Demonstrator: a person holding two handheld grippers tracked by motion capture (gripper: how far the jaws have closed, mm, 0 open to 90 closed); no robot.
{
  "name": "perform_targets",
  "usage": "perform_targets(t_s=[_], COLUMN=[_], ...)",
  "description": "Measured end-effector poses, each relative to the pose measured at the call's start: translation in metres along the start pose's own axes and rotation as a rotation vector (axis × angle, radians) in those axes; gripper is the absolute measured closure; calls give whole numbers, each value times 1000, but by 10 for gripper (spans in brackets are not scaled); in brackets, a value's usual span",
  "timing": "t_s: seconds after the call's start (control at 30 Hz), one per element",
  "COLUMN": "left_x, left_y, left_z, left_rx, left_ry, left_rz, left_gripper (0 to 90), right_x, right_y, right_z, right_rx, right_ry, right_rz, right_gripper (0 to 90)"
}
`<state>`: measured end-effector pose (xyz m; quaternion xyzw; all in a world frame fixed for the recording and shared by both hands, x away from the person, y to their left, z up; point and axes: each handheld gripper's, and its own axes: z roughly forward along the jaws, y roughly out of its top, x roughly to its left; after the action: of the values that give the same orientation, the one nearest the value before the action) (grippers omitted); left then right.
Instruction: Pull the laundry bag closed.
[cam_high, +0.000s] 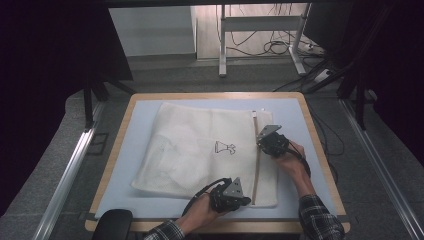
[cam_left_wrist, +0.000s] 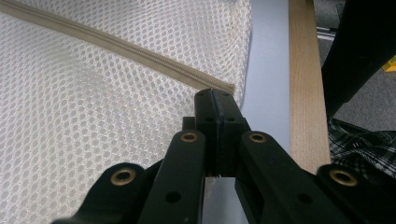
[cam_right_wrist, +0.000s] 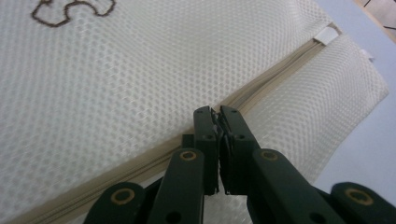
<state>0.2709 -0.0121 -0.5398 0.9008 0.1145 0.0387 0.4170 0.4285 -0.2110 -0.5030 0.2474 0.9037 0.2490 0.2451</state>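
Near edge: the left gripper (cam_high: 244, 200), jaws pressed together, pinches the zipper's (cam_high: 257, 160) near end. Farther along, the right gripper (cam_high: 260, 142) clamps the zipper's slider. The mesh laundry bag (cam_high: 190, 150) lies flat on the table (cam_high: 292, 112).

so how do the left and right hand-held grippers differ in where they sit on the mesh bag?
The left hand-held gripper sits at the near end of the zipper, by the mesh bag corner and table edge; the right hand-held gripper sits farther up the zipper, mid-length. The left's jaws look fully pressed together; the right's show a thin sliver between the tips, with something small pinched there that I can't identify. Both are closed at the zipper line.
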Motion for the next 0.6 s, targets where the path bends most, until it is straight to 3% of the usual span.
perform_targets(t_s=[0.6], left_x=[0], left_y=[0], left_z=[0], left_rx=[-7], left_ry=[0], left_rz=[-9], left_gripper=[899], right_x=[-21], right_y=[10], right_z=[17], right_rx=[7], right_ry=[-21], right_rz=[2], right_gripper=[853])
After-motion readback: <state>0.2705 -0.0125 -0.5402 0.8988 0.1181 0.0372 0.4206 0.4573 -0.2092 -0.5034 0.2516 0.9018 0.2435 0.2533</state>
